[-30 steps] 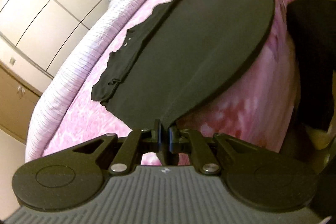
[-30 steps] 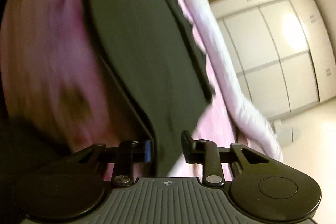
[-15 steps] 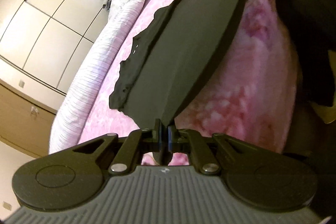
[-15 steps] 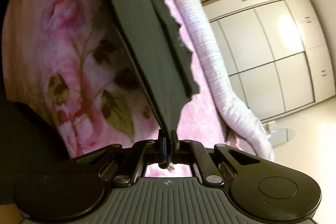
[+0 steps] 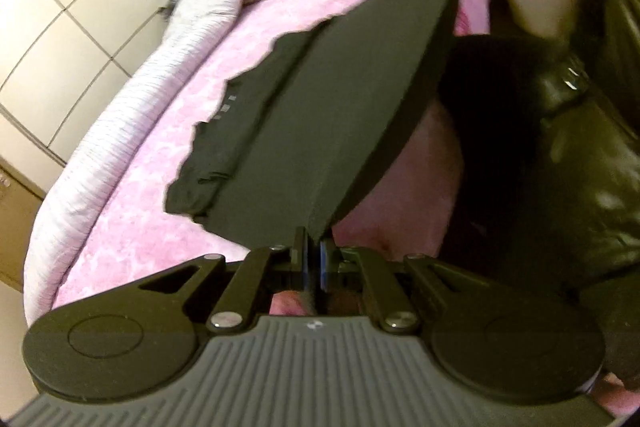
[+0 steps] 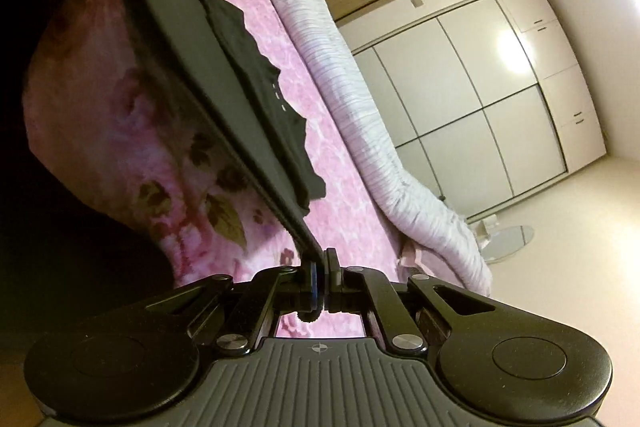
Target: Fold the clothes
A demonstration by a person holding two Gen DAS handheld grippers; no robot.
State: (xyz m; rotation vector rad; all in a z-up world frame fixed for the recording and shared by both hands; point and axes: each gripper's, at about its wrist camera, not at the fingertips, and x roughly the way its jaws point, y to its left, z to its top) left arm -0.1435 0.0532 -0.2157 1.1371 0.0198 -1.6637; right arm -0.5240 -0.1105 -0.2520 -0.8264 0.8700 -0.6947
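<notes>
Mid-fold: left gripper [image 5: 313,259] and right gripper [image 6: 325,277] jaws both pinched on the black garment [image 5: 328,115], hem raised over the pink bed [image 5: 168,147], far end resting, fold-over apparently unfinished.

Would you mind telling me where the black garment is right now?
The black garment lies on the pink blanket, its near edge pinched by the left gripper and the right gripper.

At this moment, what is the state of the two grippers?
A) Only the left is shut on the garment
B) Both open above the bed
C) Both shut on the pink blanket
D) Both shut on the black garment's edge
D: the left gripper and the right gripper each pinch the black garment, stretched over the pink blanket.
</notes>
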